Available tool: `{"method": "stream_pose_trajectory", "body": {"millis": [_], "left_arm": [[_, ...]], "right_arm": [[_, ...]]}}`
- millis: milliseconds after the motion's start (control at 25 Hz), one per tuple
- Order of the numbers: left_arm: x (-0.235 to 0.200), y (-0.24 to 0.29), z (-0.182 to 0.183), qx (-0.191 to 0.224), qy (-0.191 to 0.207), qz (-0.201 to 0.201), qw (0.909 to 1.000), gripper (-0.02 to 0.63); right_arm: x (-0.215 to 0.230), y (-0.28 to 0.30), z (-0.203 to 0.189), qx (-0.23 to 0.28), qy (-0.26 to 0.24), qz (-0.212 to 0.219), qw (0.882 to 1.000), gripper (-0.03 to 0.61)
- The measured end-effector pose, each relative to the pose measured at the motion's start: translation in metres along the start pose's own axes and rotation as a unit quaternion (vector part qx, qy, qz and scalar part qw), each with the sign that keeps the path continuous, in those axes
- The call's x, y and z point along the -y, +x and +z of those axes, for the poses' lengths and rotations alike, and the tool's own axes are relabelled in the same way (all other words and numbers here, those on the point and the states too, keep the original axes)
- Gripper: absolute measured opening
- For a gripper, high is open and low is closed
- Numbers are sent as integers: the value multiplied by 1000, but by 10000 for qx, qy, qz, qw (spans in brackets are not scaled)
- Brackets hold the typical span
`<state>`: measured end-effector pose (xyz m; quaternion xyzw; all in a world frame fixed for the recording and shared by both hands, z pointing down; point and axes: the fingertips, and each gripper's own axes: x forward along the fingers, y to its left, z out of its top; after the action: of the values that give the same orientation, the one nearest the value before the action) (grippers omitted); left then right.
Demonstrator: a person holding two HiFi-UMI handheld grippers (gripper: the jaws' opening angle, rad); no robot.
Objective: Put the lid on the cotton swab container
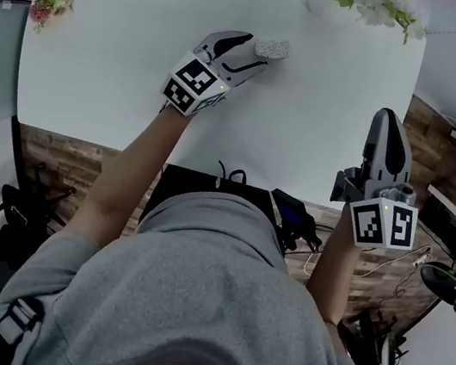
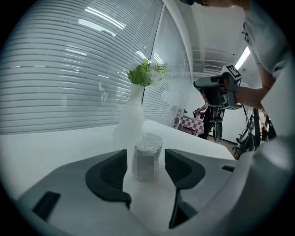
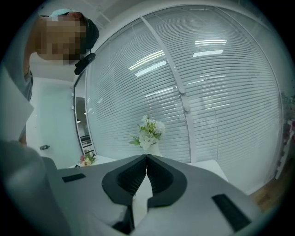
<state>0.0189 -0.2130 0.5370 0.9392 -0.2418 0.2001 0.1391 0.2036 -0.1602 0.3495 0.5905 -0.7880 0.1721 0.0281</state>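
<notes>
**Container between open jaws**

The right gripper [image 3: 146, 159] is held shut and empty near the surface's [image 1: 130, 46] edge. Farther on, the left gripper [image 1: 249, 52] is spread wide. The swab container [image 2: 146, 161] stands upright between its jaws, untouched, before a vase [image 2: 131, 115].

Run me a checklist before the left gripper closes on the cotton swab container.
1. Cotton swab container upright on the table: ok.
2. Container between the jaws of the left gripper: ok. The jaws stand apart and the pads are not touching it.
3. Lid on the container: not ok. The swabs show bare at the top.
4. Lid located: cannot tell. No view shows it.
5. Right gripper carrying the lid: not ok. Its jaws are together with nothing between them.
6. Vase clear of the container: ok. It stands behind and apart.
</notes>
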Motion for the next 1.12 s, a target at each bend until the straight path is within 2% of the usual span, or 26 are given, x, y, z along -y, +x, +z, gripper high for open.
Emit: {"method": "stream_pose_trajectory", "body": {"millis": [400, 760, 1000, 1120], "left_arm": [[2, 23, -12, -220, 271, -253, 9991, 250], [2, 31, -15, -352, 520, -132, 9979, 250], [7, 38, -29, -772, 1089, 33, 9910, 245], [8, 40, -33, -890, 1357, 137, 9866, 216]], "right_arm": [[5, 1, -4, -25, 57, -116, 9999, 25], [5, 2, -8, -61, 85, -123, 9999, 25], [3, 2, -8, -44, 92, -107, 9999, 25], [2, 1, -7, -45, 88, -87, 9999, 25]]}}
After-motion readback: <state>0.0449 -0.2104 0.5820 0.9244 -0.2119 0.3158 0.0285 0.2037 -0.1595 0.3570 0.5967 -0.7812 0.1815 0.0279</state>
